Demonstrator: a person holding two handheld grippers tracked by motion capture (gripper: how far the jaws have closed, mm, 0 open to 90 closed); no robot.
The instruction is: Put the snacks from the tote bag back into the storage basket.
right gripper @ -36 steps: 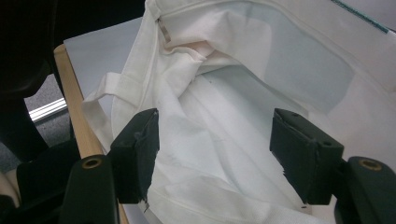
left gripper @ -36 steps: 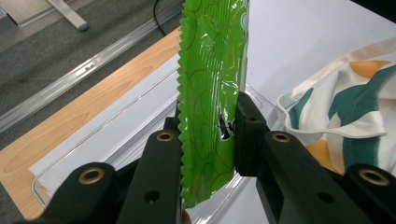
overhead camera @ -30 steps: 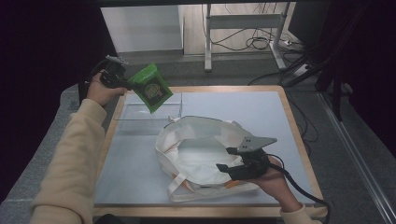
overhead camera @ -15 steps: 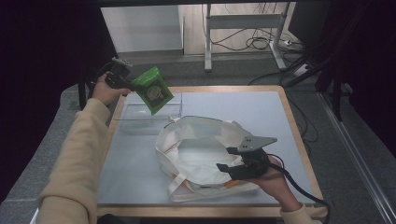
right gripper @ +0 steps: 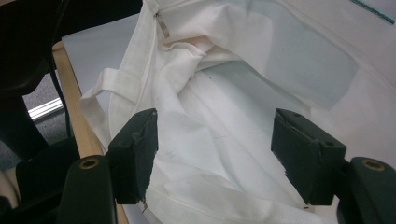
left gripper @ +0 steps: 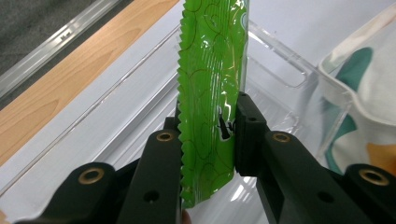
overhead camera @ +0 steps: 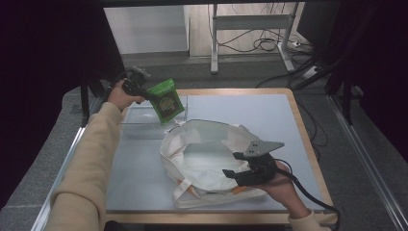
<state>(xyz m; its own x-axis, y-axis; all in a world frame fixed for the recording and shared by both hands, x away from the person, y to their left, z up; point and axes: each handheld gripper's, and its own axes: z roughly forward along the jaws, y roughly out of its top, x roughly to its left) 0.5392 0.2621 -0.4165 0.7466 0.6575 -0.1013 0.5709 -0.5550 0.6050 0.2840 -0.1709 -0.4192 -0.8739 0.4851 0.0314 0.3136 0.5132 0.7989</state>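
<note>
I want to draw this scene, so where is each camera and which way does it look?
High view: sits above the person's side of the table, looking forward and down; both sleeves, hands and grippers show.
Left gripper view: rides on the left gripper, looking along its black jaws, which are clamped on the green packet above the clear tray.
Right gripper view: rides on the right gripper, looking along its open jaws at the white bag.
Shared: the high view and left gripper view both show the green packet; the white bag shows in all three.

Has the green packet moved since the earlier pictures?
Yes. The green packet, in the left gripper, came down and rightward, toward the bag, against the fixed clear tray.
</note>
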